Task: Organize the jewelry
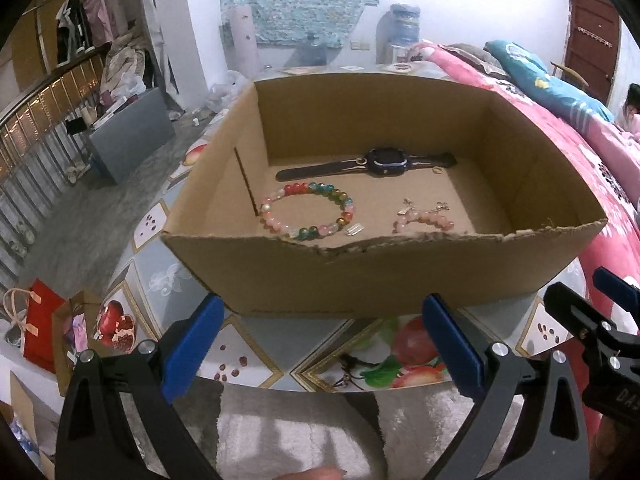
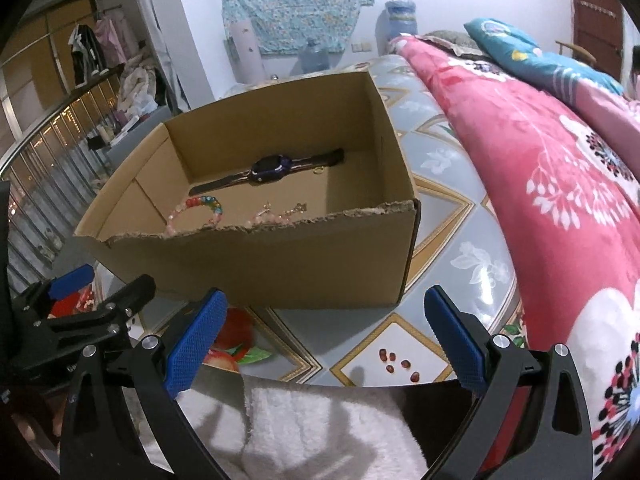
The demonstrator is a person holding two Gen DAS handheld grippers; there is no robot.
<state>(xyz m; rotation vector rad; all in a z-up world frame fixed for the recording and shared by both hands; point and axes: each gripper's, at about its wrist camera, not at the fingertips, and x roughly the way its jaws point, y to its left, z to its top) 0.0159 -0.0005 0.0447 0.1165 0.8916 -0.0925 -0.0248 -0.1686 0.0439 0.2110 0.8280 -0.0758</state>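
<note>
While both grippers, left gripper (image 1: pixel 322 344) and right gripper (image 2: pixel 326 338), hang spread and empty before the cardboard box (image 1: pixel 384 276), the watch (image 1: pixel 366 164) and 2 bracelets (image 1: pixel 308 212) lie inside; any reach should probably clear the torn front rim first.

A lived-in home bedroom – floral quilt (image 2: pixel 560 168) on the bed, hanging clothes (image 1: pixel 86 26) behind

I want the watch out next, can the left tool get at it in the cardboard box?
Probably yes: the open left tool faces the topless cardboard box; nothing covers the black watch.
</note>
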